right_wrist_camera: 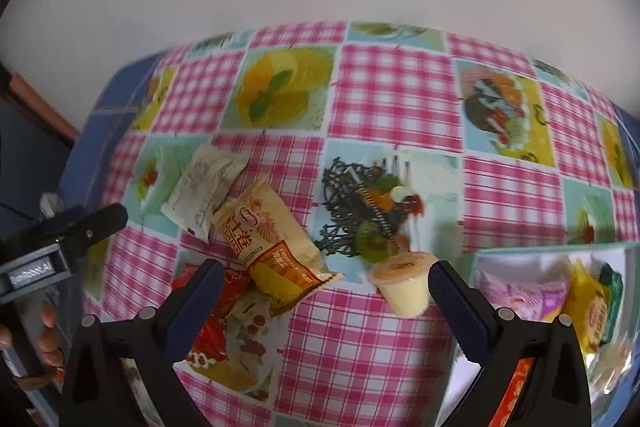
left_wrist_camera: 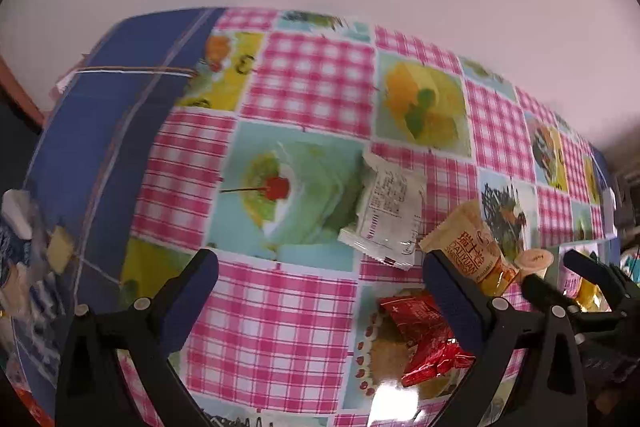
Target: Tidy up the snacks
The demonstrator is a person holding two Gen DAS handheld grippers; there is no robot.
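Pink-checked tablecloth (right_wrist_camera: pixel 392 99), red wrapper (left_wrist_camera: pixel 424 331), tan packet (right_wrist_camera: pixel 272 247).

Both the left gripper (left_wrist_camera: pixel 320 291) and the right gripper (right_wrist_camera: pixel 324 291) hover with fingers spread wide, holding nothing.

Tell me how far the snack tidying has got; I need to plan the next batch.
Partly done. The box already holds a purple packet and a yellow packet. Nothing is in hand: left gripper and right gripper are both open. Still loose on the tablecloth: white packet, tan cake packet, red packet and jelly cup.
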